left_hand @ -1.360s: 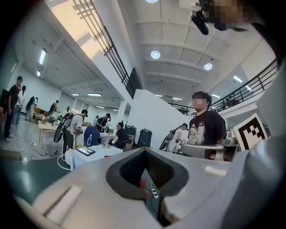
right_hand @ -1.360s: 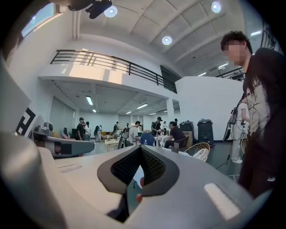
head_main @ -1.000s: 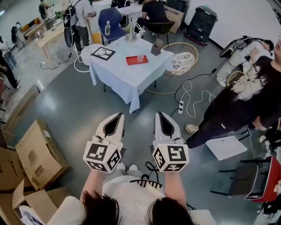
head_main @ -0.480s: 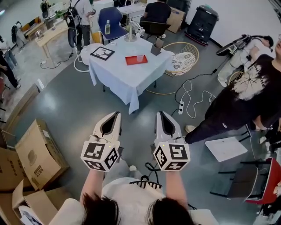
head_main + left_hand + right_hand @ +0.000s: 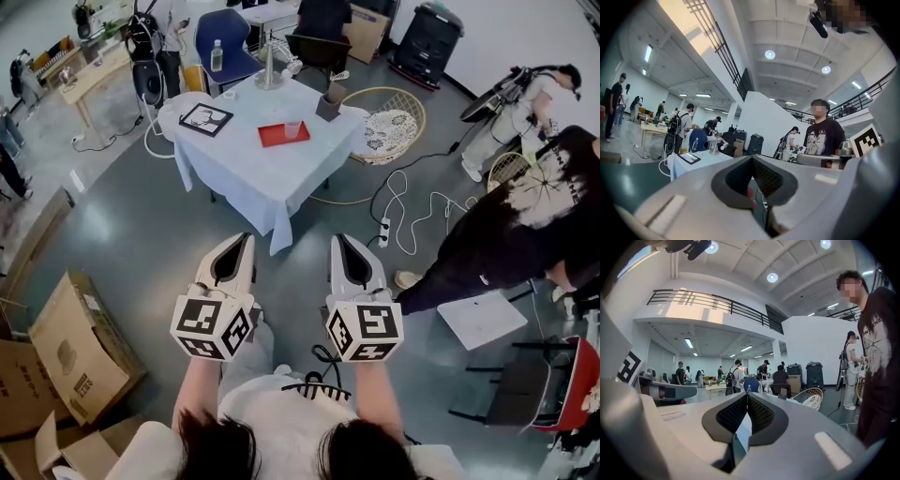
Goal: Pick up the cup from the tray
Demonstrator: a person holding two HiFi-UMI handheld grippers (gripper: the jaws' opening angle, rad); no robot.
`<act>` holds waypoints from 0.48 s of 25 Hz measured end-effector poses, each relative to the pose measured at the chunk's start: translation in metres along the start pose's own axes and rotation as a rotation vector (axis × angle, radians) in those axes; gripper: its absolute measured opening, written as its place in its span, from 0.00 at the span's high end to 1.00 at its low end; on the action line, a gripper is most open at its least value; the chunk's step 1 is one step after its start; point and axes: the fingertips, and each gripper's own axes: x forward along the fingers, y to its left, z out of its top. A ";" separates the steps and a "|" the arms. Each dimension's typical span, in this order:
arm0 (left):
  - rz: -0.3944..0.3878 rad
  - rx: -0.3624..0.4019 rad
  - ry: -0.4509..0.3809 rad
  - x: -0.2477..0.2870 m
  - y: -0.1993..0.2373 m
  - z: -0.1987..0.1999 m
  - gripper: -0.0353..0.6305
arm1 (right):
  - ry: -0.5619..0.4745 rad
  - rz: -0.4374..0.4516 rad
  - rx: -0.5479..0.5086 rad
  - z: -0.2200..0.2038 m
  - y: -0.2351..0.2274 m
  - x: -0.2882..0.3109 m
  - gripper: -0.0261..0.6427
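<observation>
A small clear cup (image 5: 292,129) stands on a red tray (image 5: 278,137) on a table with a white cloth (image 5: 253,164), far ahead across the grey floor in the head view. My left gripper (image 5: 247,239) and right gripper (image 5: 337,242) are held side by side at waist height, well short of the table, both pointing toward it. Each is shut with nothing between its jaws. In the left gripper view the shut left gripper (image 5: 751,158) covers most of the table (image 5: 689,166). In the right gripper view the right gripper (image 5: 747,394) hides the tray and cup.
On the table lie a black framed board (image 5: 205,119) and a brown box (image 5: 328,105). A round wicker chair (image 5: 389,127) and floor cables (image 5: 412,211) lie right of it. A person in black (image 5: 511,230) stands at the right. Cardboard boxes (image 5: 80,347) sit at the left.
The table has drifted slightly left and lower in the head view. Both grippers stay shut and side by side, the left one edging a little left.
</observation>
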 end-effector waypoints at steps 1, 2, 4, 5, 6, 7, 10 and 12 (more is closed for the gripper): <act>-0.001 -0.001 0.002 0.011 0.007 0.002 0.95 | 0.002 -0.006 0.000 0.001 -0.003 0.011 0.92; -0.003 -0.001 0.003 0.022 0.014 0.005 0.95 | 0.002 -0.012 0.002 0.003 -0.006 0.022 0.92; -0.011 -0.003 0.005 0.044 0.027 0.012 0.95 | 0.002 -0.020 0.009 0.009 -0.012 0.045 0.92; -0.019 -0.002 0.007 0.055 0.032 0.016 0.95 | 0.003 -0.021 0.010 0.012 -0.014 0.056 0.92; -0.027 0.002 0.011 0.065 0.037 0.019 0.95 | 0.005 -0.023 0.010 0.014 -0.016 0.067 0.92; -0.033 0.006 0.017 0.075 0.043 0.021 0.95 | 0.007 -0.027 0.010 0.016 -0.017 0.079 0.92; -0.049 0.008 0.032 0.105 0.062 0.028 0.95 | 0.009 -0.040 0.019 0.021 -0.021 0.113 0.91; -0.060 0.009 0.038 0.121 0.076 0.033 0.95 | 0.012 -0.036 0.032 0.022 -0.020 0.134 0.91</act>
